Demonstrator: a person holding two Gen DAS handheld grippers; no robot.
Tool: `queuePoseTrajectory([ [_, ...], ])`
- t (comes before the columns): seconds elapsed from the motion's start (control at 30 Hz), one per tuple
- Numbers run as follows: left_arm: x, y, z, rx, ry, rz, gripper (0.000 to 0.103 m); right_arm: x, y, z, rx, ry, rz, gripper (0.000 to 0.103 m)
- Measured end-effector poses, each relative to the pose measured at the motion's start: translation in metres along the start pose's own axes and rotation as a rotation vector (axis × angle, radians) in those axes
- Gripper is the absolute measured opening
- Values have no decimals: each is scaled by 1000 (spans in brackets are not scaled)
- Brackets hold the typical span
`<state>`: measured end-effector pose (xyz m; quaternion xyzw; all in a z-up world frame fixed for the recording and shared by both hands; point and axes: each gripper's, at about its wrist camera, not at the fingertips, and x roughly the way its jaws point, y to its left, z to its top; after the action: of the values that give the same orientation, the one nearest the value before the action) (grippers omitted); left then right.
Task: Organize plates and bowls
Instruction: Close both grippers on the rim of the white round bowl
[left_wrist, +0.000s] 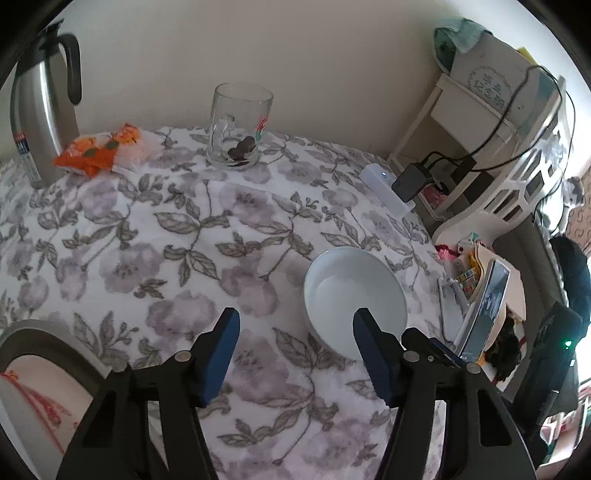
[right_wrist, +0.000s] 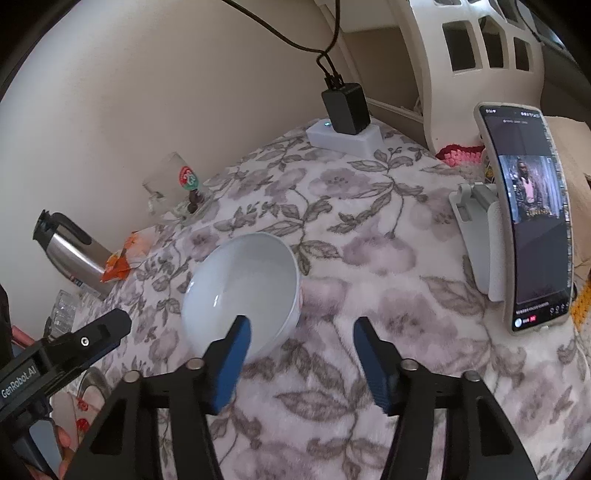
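Note:
A white bowl (left_wrist: 351, 291) stands upright on the flowered tablecloth (left_wrist: 155, 229). My left gripper (left_wrist: 295, 325) hovers just in front of it, open; its right finger overlaps the bowl's near rim and its left finger is over bare cloth. In the right wrist view the same bowl (right_wrist: 243, 277) sits left of centre. My right gripper (right_wrist: 301, 326) is open, its left finger in front of the bowl's inside and its right finger over cloth. No pad presses on the bowl. A dish with a grey rim and red marks (left_wrist: 33, 373) shows at the lower left.
At the back stand a steel flask (left_wrist: 40, 110), an orange snack bag (left_wrist: 99, 149) and a glass mug (left_wrist: 236, 125). A power strip with a charger (right_wrist: 343, 129) and a phone on a stand (right_wrist: 532, 218) lie to the right, beside a white shelf (left_wrist: 517, 192).

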<state>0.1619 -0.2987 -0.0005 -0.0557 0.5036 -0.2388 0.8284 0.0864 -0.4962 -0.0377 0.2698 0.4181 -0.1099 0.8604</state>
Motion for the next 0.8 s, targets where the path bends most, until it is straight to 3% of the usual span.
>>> queuePoseTrajectory([
  [0.3,26,-5,6,-14,30,-5,52,24,-4,12,10,28,-20,44],
  [0.63,55,-8,3,-48,77,-36,27,38,-5,18,11,46,-5,29],
  [0.8,64,-10,3,-51,86,-48,21,41,-2,19,-5,48,2,18],
])
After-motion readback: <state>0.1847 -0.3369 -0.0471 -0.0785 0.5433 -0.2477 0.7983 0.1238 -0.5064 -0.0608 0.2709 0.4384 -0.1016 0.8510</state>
